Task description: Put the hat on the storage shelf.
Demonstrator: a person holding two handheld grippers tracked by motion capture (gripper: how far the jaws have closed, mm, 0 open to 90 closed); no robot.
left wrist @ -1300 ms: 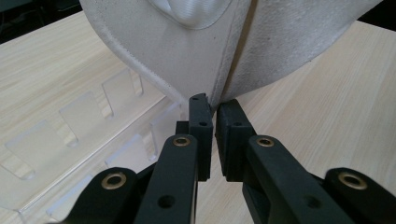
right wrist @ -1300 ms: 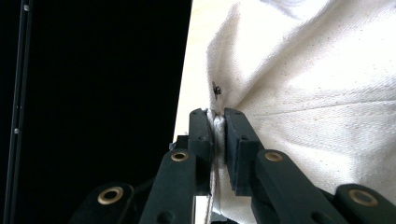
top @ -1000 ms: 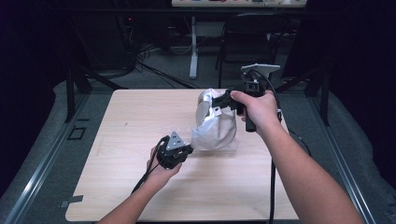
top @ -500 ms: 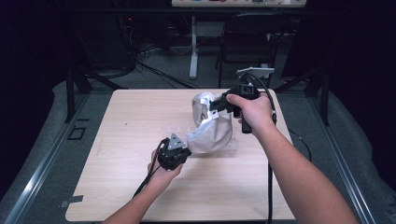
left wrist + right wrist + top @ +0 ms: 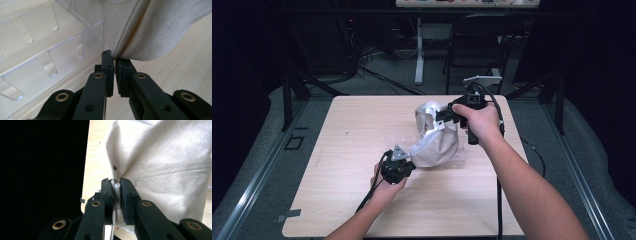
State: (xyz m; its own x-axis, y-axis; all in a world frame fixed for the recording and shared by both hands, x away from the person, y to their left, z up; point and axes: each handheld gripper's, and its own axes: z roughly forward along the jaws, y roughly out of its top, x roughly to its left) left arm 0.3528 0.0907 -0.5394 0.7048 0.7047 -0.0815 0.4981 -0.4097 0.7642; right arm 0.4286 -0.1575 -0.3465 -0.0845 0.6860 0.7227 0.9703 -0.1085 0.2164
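A cream cloth bag (image 5: 438, 140) bulges over the right middle of the wooden table (image 5: 347, 135). My right gripper (image 5: 441, 118) holds its upper part lifted above the table; in the right gripper view the jaws (image 5: 116, 185) are shut on a bunched fold of the cloth bag (image 5: 165, 162). My left gripper (image 5: 408, 161) sits low at the bag's near-left corner. In the left gripper view its jaws (image 5: 114, 58) pinch the hemmed edge of the cloth bag (image 5: 155, 27). A clear acrylic rack (image 5: 42, 50) with slotted walls lies right beside that corner, under the bag.
A black chair (image 5: 477, 40) and a white desk leg (image 5: 419, 50) stand on the floor beyond the table's far edge. Cables trail from both grippers toward the near edge. The table's left half is bare wood.
My right gripper has lifted the bag's top and carried it toward the far right, stretching the cloth. The left gripper has shifted slightly nearer with the bag's corner held.
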